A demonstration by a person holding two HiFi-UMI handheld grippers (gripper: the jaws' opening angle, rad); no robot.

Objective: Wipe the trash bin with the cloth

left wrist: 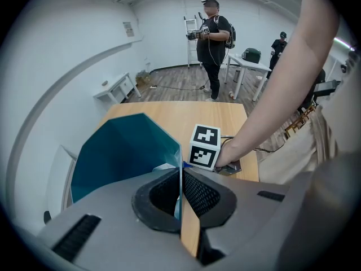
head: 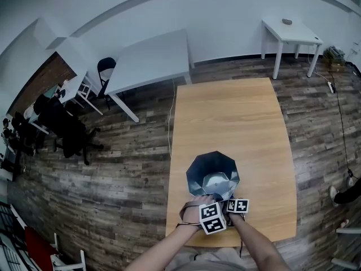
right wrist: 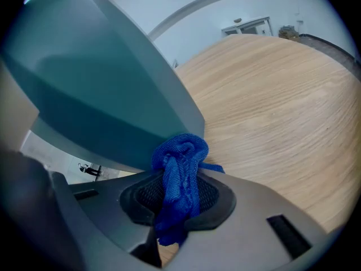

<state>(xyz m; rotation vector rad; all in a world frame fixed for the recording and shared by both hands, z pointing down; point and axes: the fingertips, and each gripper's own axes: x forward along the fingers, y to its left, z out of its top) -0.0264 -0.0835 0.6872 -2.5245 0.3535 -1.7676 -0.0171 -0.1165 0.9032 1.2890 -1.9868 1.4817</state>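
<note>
I've got the wooden table [head: 225, 117] under me, with the teal trash bin [head: 213, 174] standing near its close edge. My left gripper [left wrist: 181, 193] is pinched tight on the bin's thin wall (the edge sits right between the jaws). My right gripper [right wrist: 177, 193] is clamped on the blue cloth [right wrist: 181, 162], which is bunched up against the bin's outer side.

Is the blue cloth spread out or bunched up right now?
Bunched up: the cloth is a wadded lump clamped in the right gripper, at the trash bin's side.
</note>
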